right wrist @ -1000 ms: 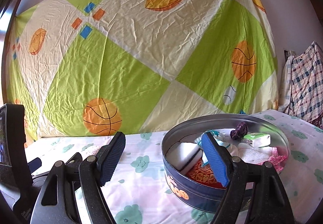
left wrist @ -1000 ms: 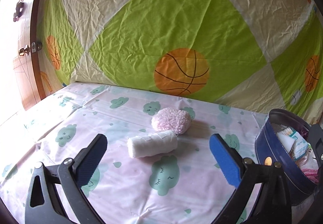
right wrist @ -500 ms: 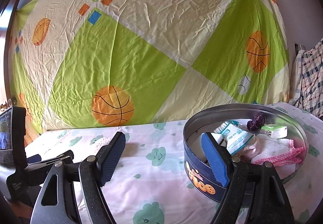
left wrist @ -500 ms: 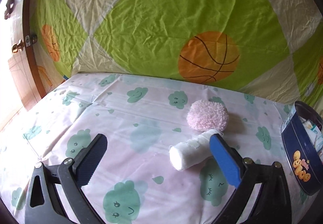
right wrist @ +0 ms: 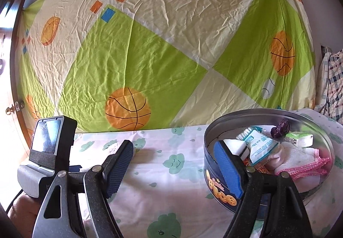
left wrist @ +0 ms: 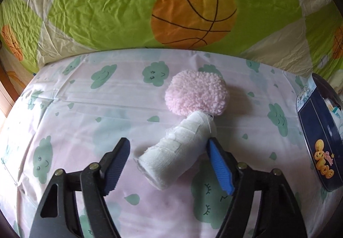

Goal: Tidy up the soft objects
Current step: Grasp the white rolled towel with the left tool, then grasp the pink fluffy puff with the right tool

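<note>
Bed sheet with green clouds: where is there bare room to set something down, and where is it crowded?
Free: the broad stretch of sheet left of the fluffy pink pad, and the strip between that side and the round dark-blue tin. Crowded: where the white gauze roll touches the pad, the closing left gripper around it, and the tin's full inside.

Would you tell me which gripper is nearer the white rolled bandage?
Left gripper: its closing fingers straddle the white rolled bandage. Right gripper hovers by the round blue tin.

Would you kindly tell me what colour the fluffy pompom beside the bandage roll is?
Pale pink; the fluffy pompom shows best in the left wrist view.
</note>
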{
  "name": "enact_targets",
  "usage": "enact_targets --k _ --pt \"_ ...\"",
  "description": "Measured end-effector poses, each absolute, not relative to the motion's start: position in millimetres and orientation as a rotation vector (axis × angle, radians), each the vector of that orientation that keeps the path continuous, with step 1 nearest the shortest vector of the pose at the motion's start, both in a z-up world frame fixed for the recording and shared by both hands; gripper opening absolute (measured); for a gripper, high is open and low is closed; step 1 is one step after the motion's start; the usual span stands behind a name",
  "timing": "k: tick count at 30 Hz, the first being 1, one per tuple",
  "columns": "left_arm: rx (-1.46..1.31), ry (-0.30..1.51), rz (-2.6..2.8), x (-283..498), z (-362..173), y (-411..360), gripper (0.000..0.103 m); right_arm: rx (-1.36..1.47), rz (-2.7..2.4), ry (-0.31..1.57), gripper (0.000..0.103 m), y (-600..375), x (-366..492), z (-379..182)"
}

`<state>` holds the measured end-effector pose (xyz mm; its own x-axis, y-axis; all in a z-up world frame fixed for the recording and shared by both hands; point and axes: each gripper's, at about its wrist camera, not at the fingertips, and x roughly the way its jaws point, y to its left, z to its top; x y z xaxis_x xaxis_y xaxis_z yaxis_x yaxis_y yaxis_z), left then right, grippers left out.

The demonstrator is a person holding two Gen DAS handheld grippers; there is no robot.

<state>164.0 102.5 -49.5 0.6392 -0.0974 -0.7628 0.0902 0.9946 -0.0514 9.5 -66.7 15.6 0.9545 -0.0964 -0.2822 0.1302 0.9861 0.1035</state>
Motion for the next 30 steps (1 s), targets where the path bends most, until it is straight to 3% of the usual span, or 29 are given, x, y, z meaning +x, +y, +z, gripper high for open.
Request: enact_targets --k 1,5,6,19,30 --pt "-0.024 0.874 -0.129 164.2 -49.9 103.5 0.055 0.119 -0.114 0.281 0.08 -66.3 9.6 15.6" --pt "-0.03 0.866 -0.134 162.5 -49.6 101.6 0.044 0.109 -0.105 0.287 0.08 -64.2 10.6 14.9" --pt "-0.035 0.863 -0.146 161.9 -49.1 101.6 0.028 0.105 -0.103 0.291 0.08 -63.2 11.6 14.8" --pt "-0.072 0.645 0.158 143.9 -12.0 165.3 0.027 0.092 0.046 0.483 0.08 -24.6 79.5 1.6" --pt "-0.116 0.651 0.326 148.0 -16.2 208.2 0.027 0.138 0.068 0.728 0.08 26.6 187.8 -22.1"
